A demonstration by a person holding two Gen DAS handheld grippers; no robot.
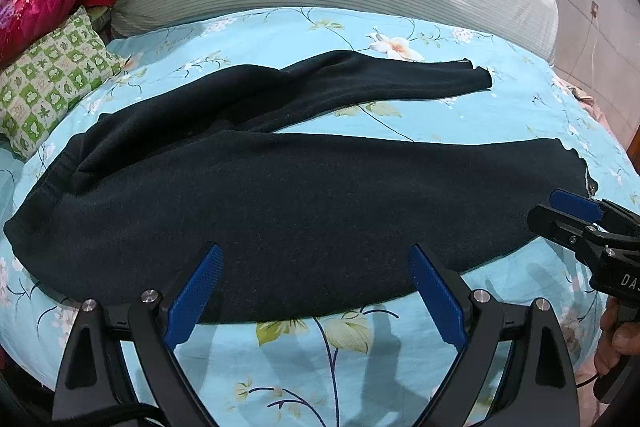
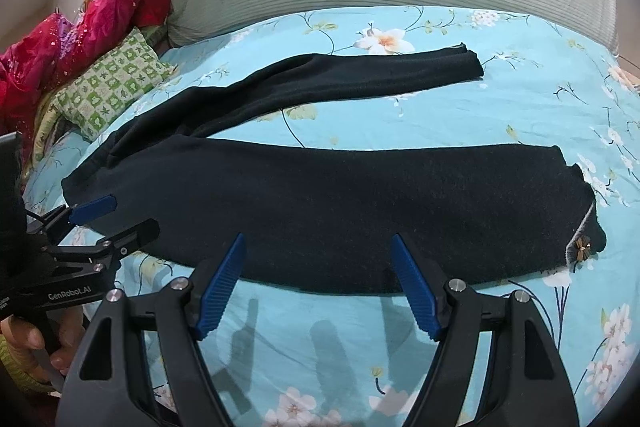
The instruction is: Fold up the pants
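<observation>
black pants (image 1: 304, 211) spread flat on floral bed (image 1: 352, 355), legs apart, no fold yet. left gripper (image 1: 316, 291) and right gripper (image 2: 318, 279) both released, empty, hovering at near hem. next: grasp near leg edge, carry it over far leg.

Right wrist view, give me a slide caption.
Open right gripper poised over dark pants spread on a floral bedsheet.

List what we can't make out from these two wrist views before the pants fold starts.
- Underside of the pants: hidden in both views by their own dark fabric.
- Small ornament at the cuff: right wrist view, too small to identify; absent from the left wrist view.
- Right gripper: left wrist view, body cut off by the right edge.
- Waistband detail: left wrist view, lost in dark fabric and fisheye stretch.
</observation>
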